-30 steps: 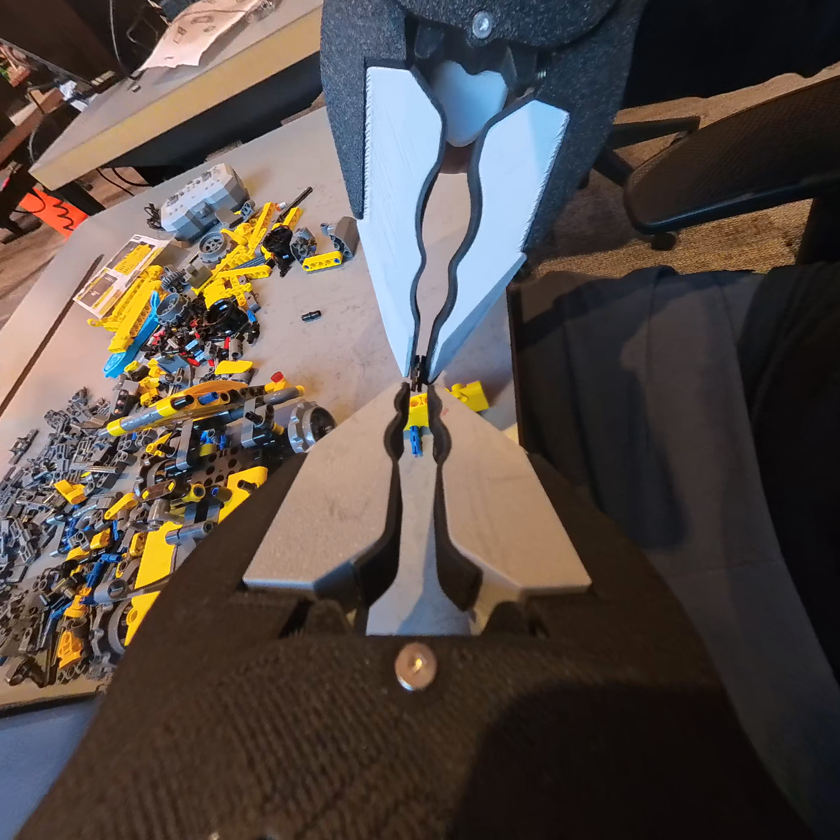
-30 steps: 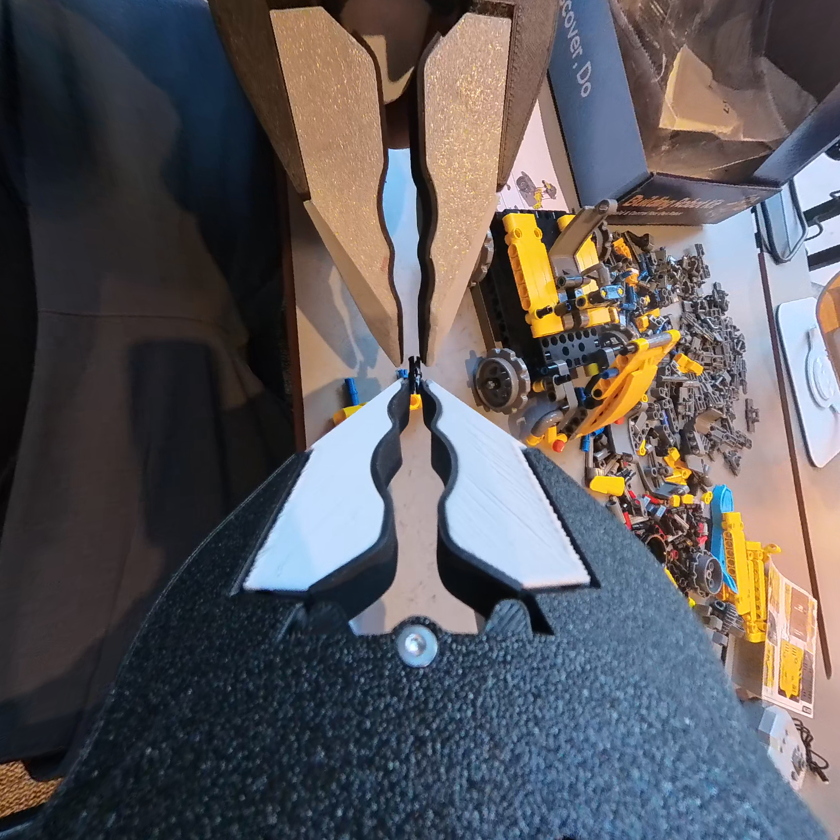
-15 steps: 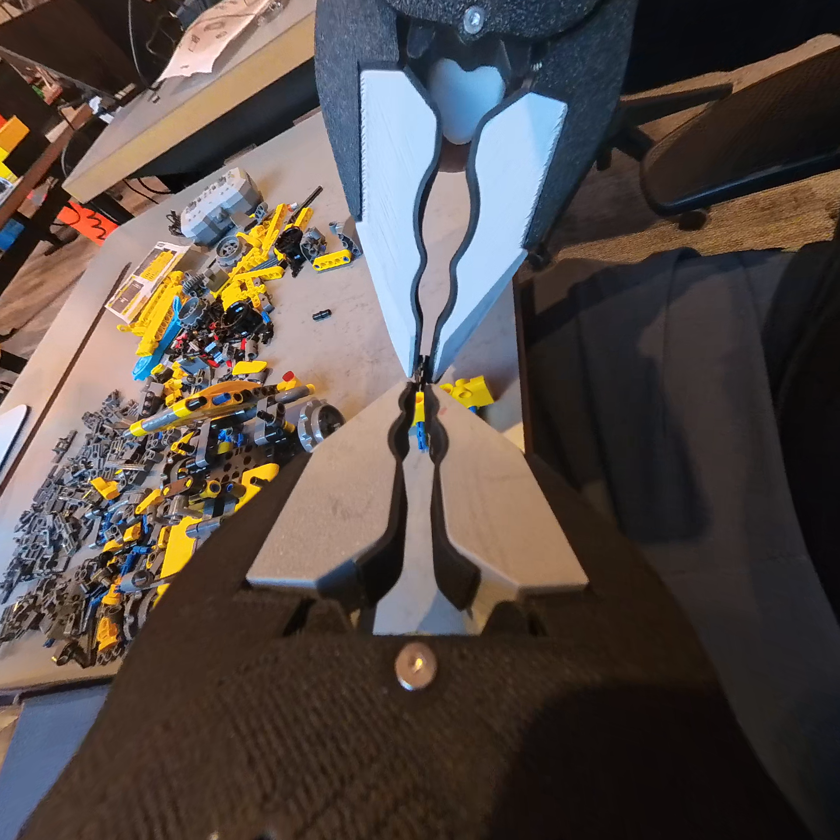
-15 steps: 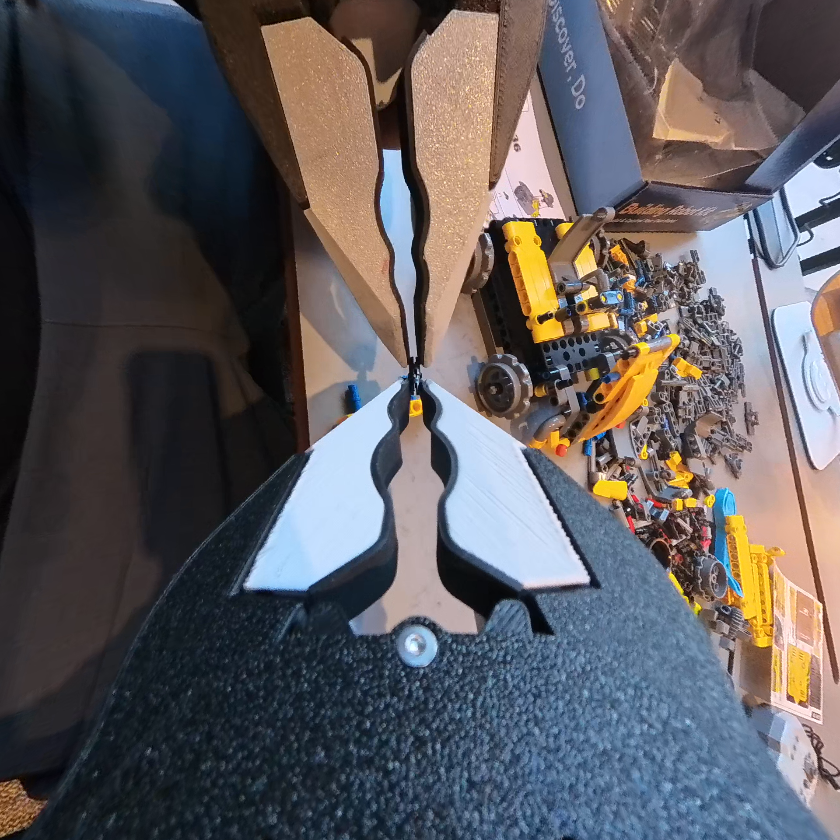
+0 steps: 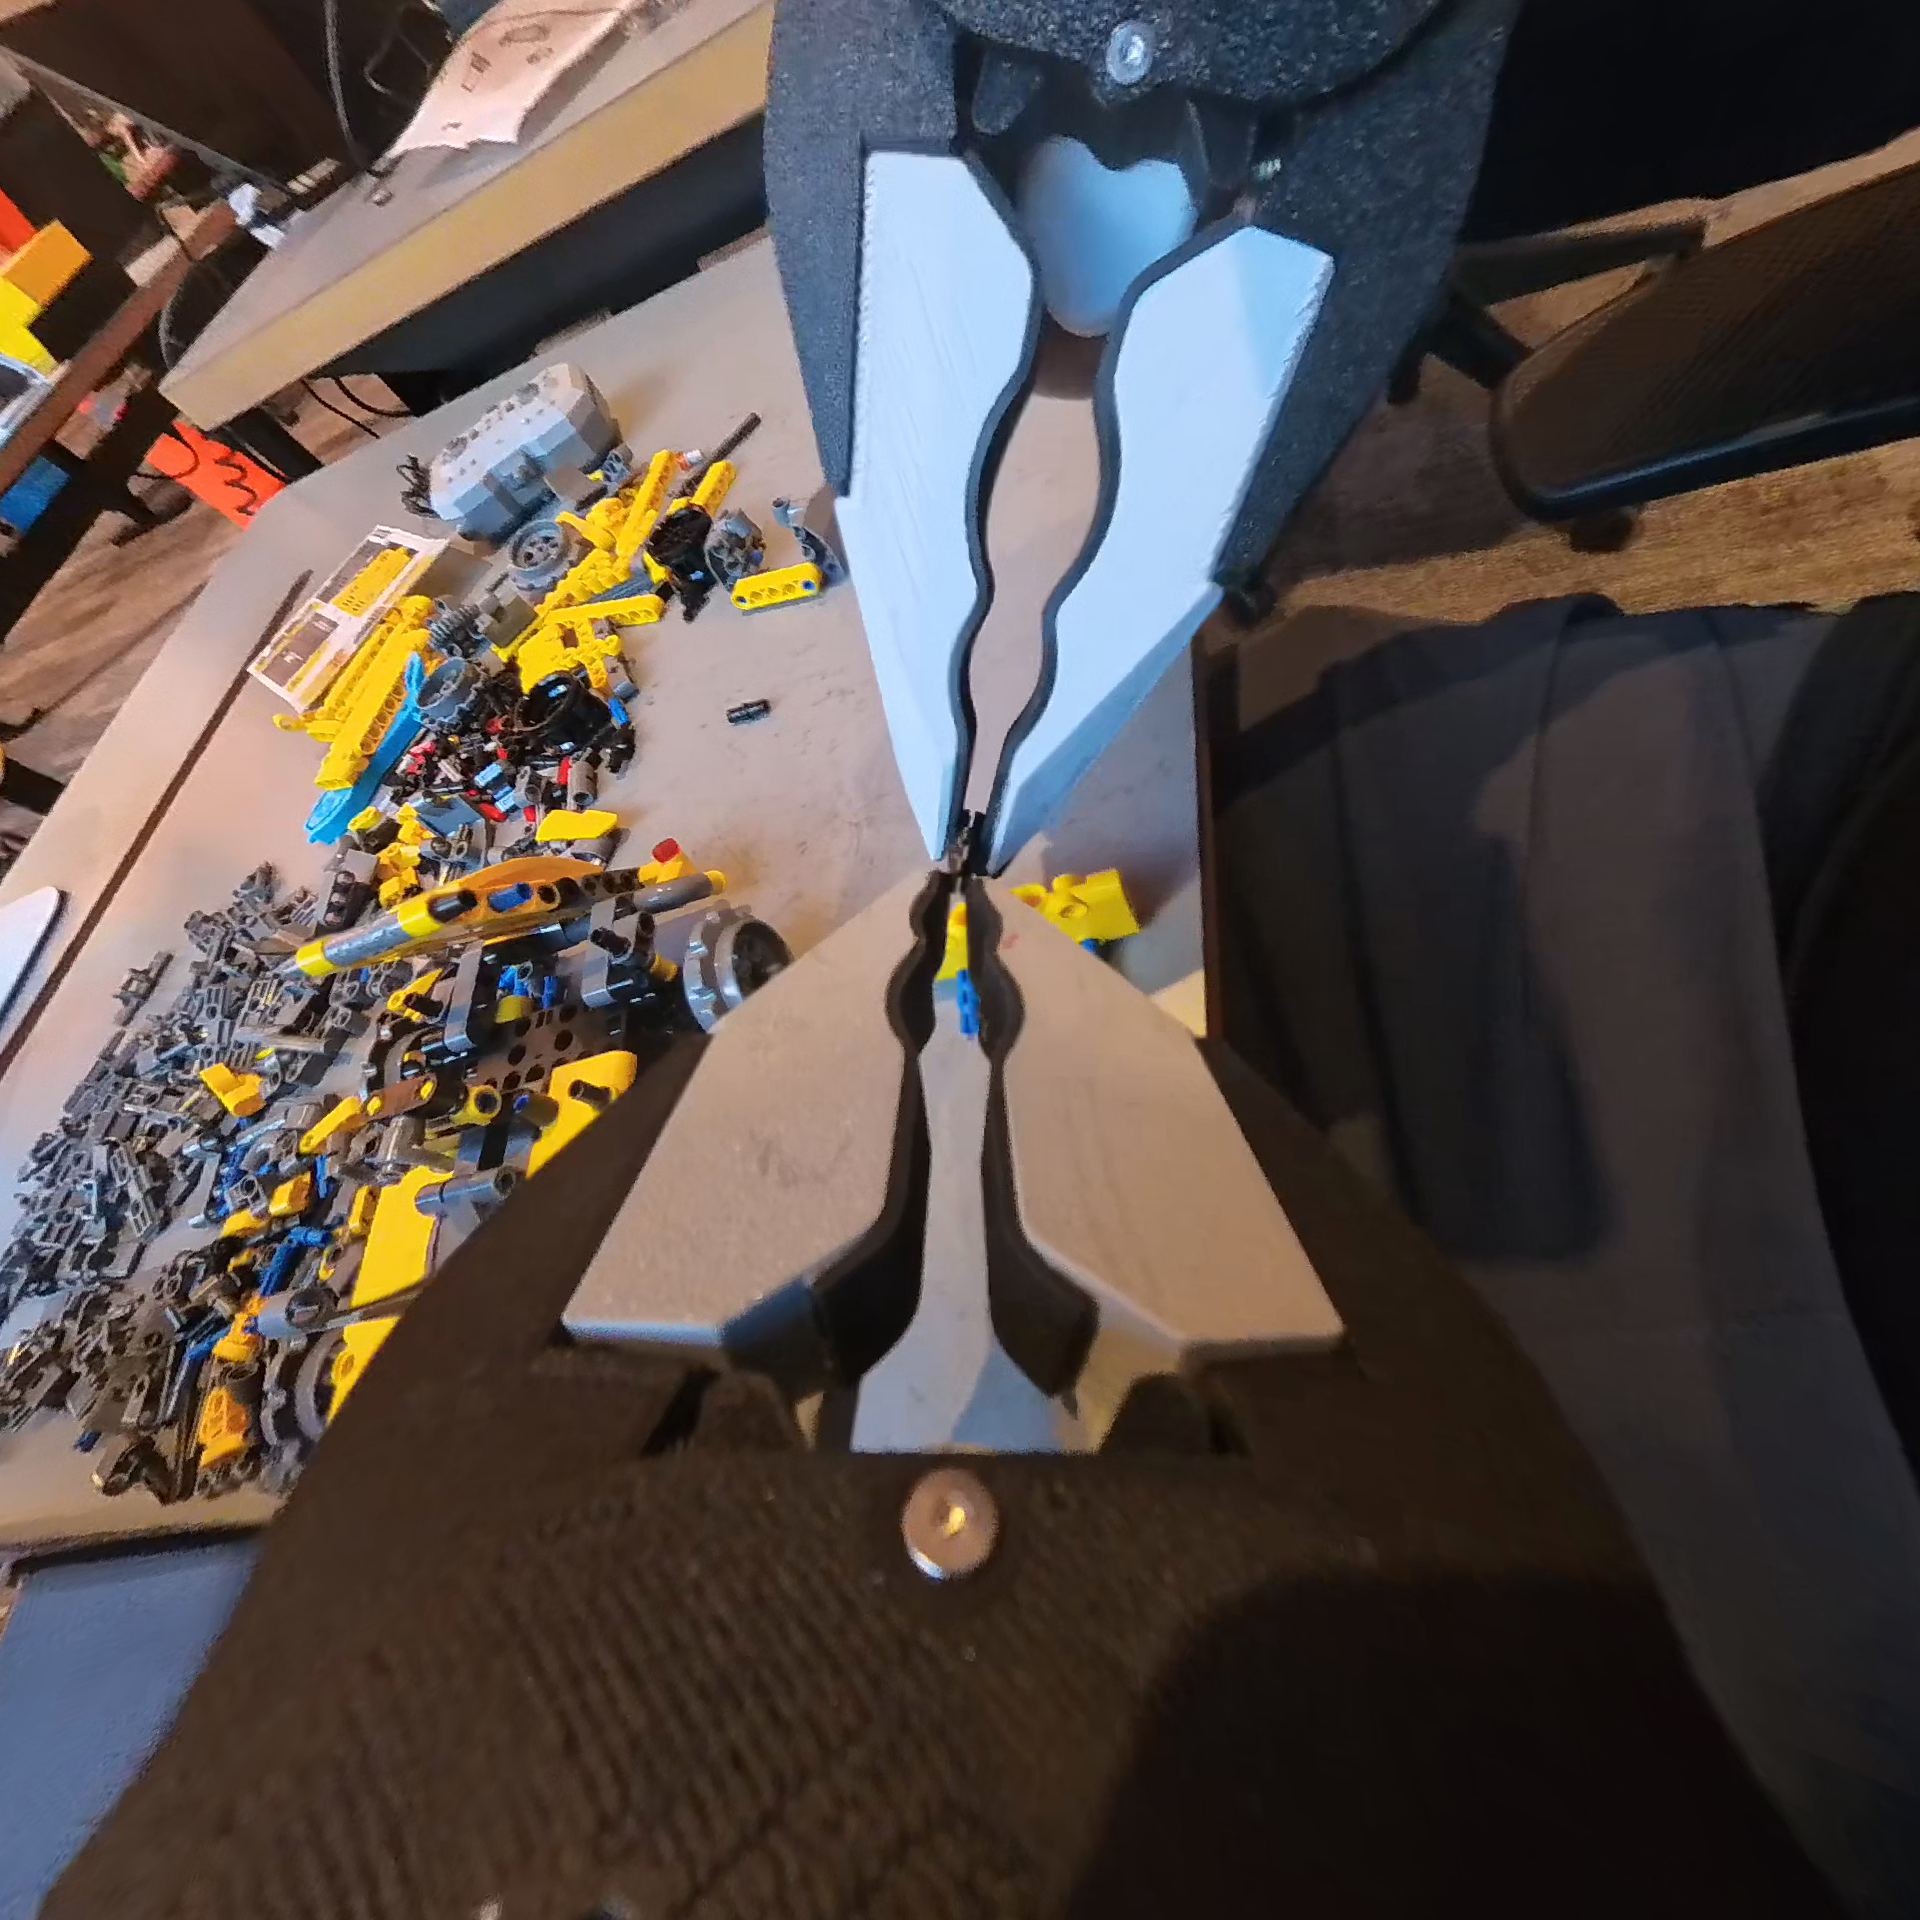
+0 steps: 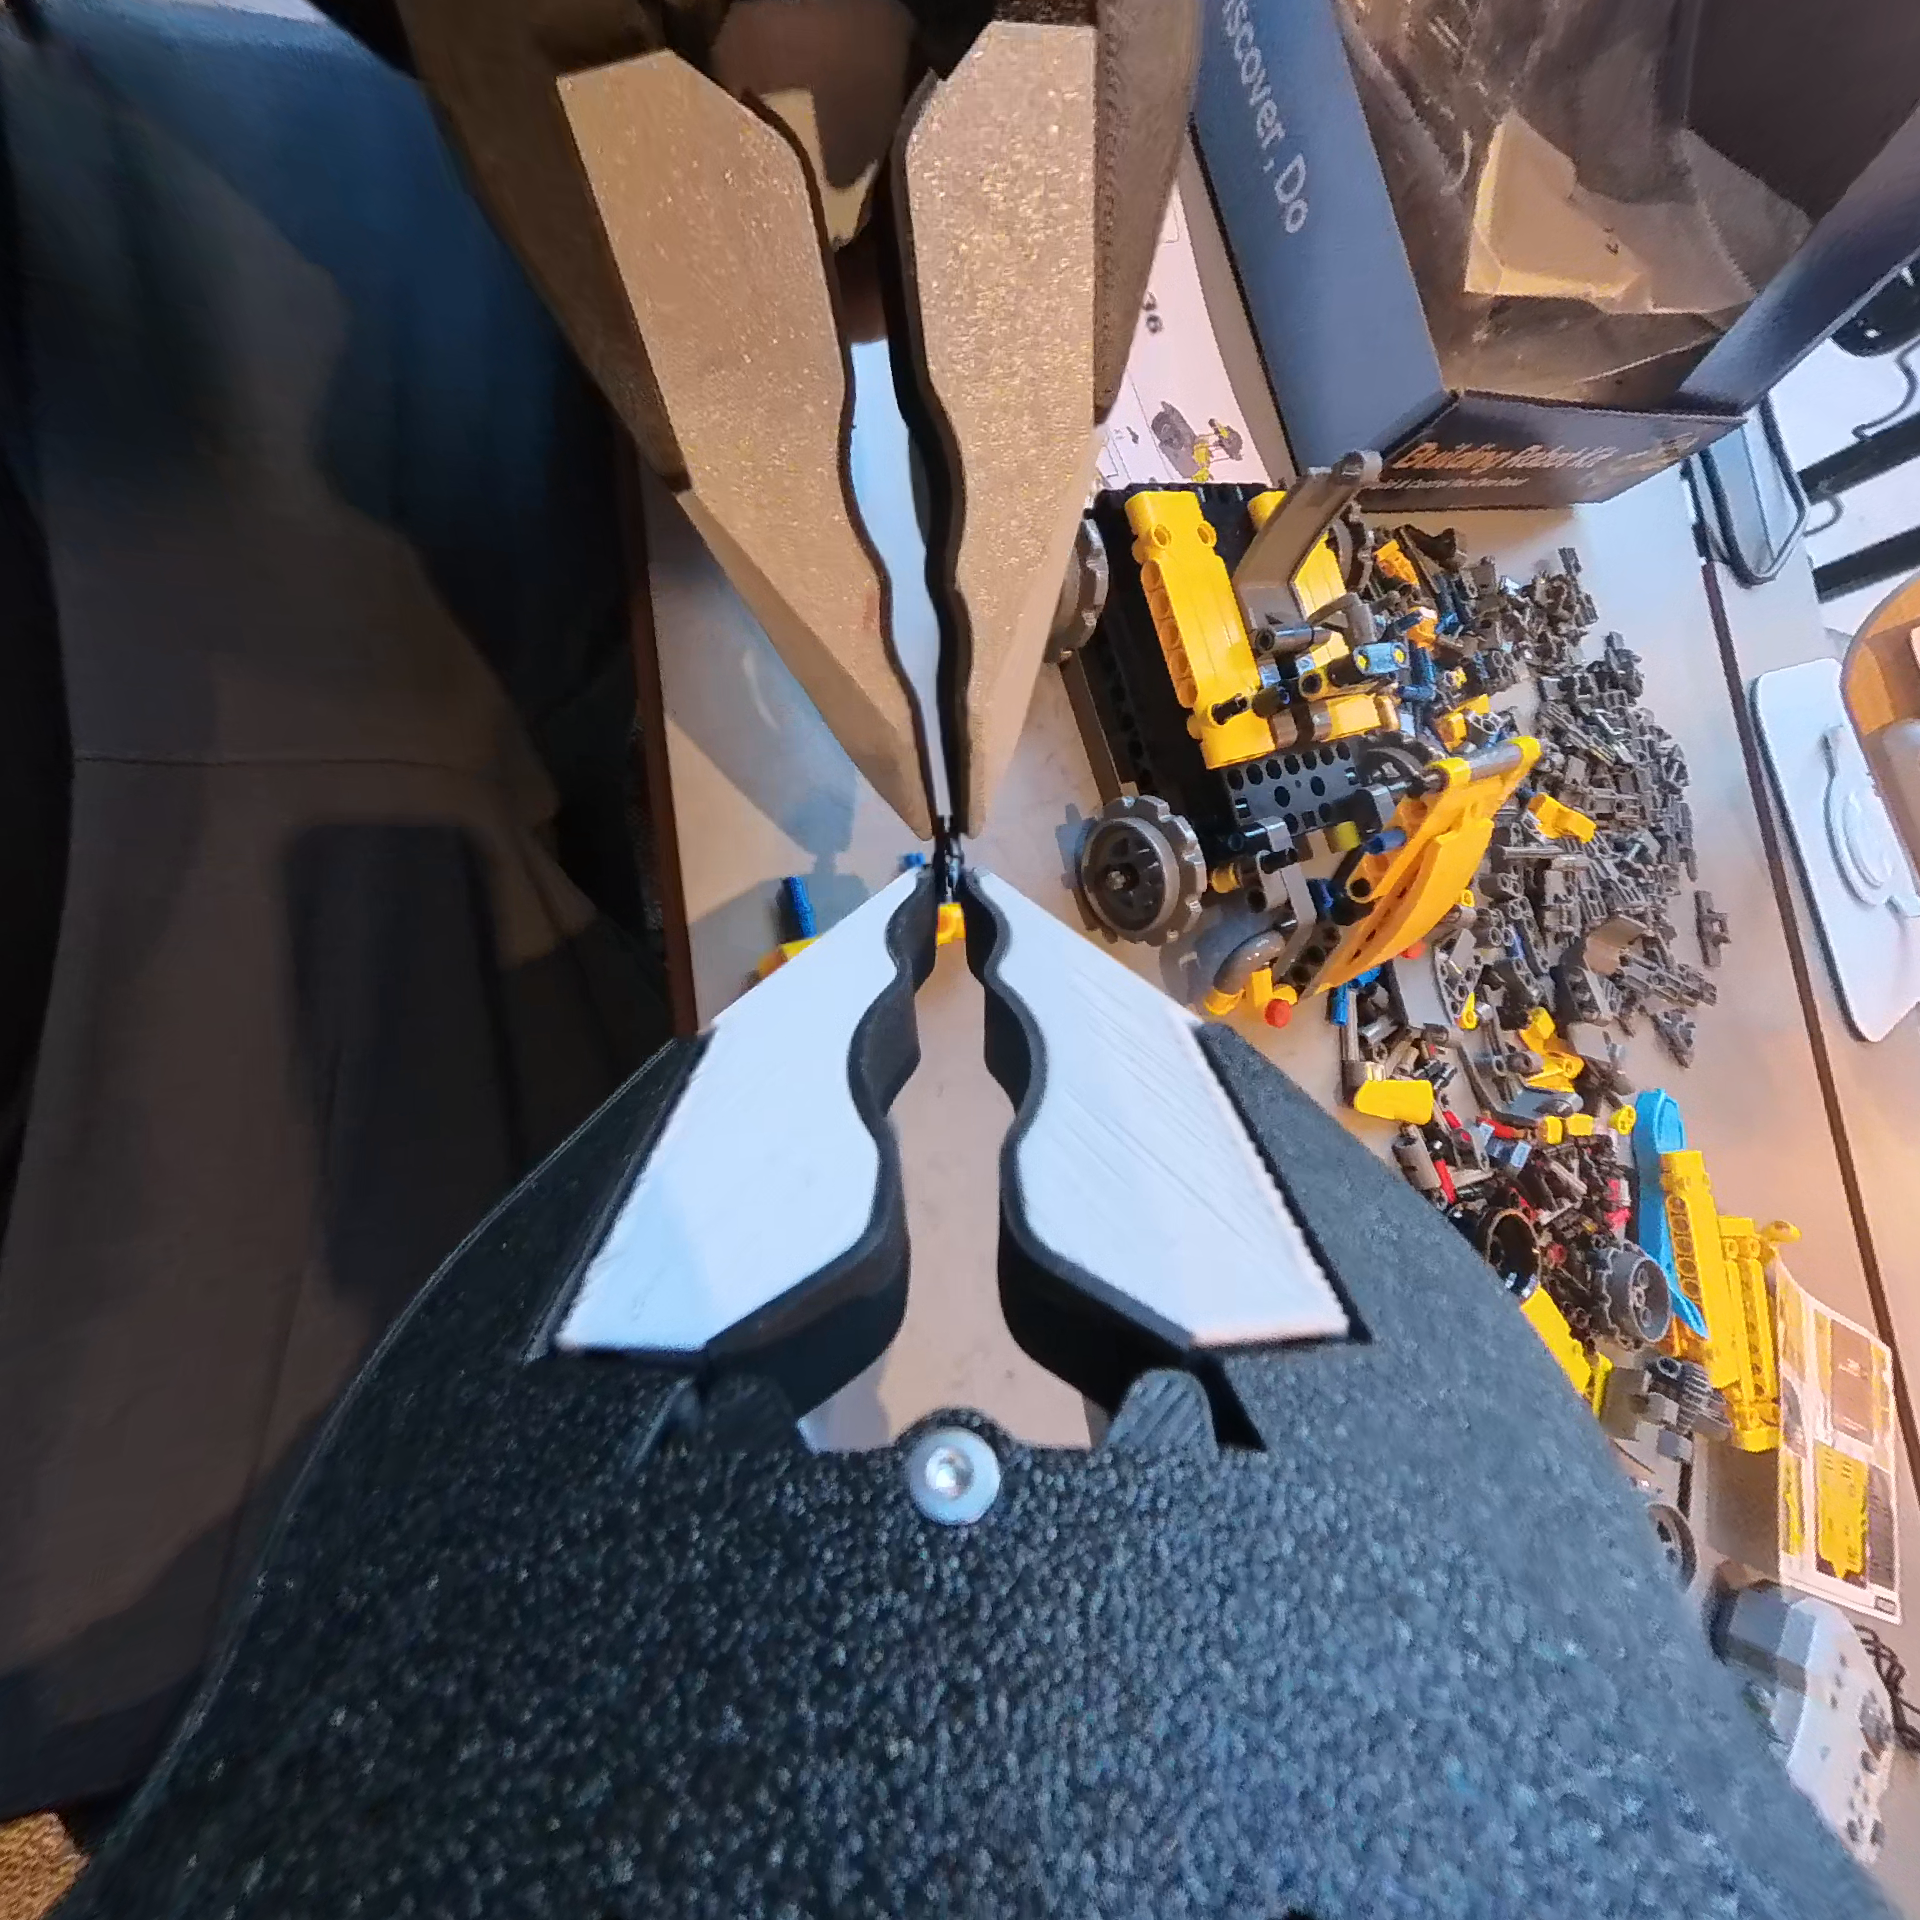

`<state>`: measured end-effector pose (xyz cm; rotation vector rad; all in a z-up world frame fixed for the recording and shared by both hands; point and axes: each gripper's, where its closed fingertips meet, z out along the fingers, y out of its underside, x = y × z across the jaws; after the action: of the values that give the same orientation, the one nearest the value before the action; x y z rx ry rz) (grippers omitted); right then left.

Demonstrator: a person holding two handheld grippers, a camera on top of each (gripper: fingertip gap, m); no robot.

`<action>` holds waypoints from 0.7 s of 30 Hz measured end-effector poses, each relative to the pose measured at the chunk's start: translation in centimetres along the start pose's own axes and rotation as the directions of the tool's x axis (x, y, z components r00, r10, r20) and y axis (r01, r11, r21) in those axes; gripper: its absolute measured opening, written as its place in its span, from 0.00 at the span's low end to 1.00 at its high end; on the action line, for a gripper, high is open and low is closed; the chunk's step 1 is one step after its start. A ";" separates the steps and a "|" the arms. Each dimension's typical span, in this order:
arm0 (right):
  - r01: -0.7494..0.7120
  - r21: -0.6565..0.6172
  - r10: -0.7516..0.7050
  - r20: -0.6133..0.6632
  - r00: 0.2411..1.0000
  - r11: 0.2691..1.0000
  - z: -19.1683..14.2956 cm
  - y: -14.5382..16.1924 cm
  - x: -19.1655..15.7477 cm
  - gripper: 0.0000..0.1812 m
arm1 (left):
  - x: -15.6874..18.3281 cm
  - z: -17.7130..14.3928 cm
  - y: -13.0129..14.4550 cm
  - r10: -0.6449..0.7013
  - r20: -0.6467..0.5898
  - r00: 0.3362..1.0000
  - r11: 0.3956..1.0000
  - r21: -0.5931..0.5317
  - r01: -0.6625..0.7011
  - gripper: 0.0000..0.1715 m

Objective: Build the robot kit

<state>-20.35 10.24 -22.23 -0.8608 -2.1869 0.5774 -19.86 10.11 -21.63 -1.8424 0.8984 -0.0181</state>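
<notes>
Tip to tip above the table edge (image 5: 1169, 997), the left gripper (image 5: 954, 883) and right gripper (image 6: 943, 883) each pinched closed on one small black pin (image 5: 962, 842), the half-built yellow vehicle (image 6: 1299, 727) at the right gripper's 2 o'clock.

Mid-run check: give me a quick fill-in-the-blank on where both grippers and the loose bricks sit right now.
1. The left gripper and the right gripper meet tip to ____.
2. Both grippers' jaws are nearly ____ on a small dark pin.
3. The partly built yellow and black vehicle rests on the ____.
4. The small yellow piece lies near the table's ____.

Missing words: tip; shut; table; edge
</notes>
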 end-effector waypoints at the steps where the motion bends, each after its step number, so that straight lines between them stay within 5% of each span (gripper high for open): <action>1: -0.006 0.000 0.006 0.002 1.000 1.000 -0.1 0.0 0.0 0.02 | 0.0 0.1 0.0 -0.001 0.005 1.000 1.000 0.011 0.001 0.01; 13: -0.013 0.052 0.014 -0.027 1.000 0.999 -0.6 -0.9 1.0 0.03 | -0.6 -0.1 0.0 -0.072 -0.005 0.997 0.997 0.041 0.072 0.10; 21: 0.015 0.054 -0.013 -0.026 1.000 0.998 -0.3 -1.5 0.7 0.03 | -0.6 -0.7 -0.6 -0.053 -0.003 0.999 0.997 0.060 0.053 0.07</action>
<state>-21.11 9.75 -20.77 -0.8192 -2.1426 0.6133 -20.19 10.01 -20.64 -1.8097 0.8411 -0.0789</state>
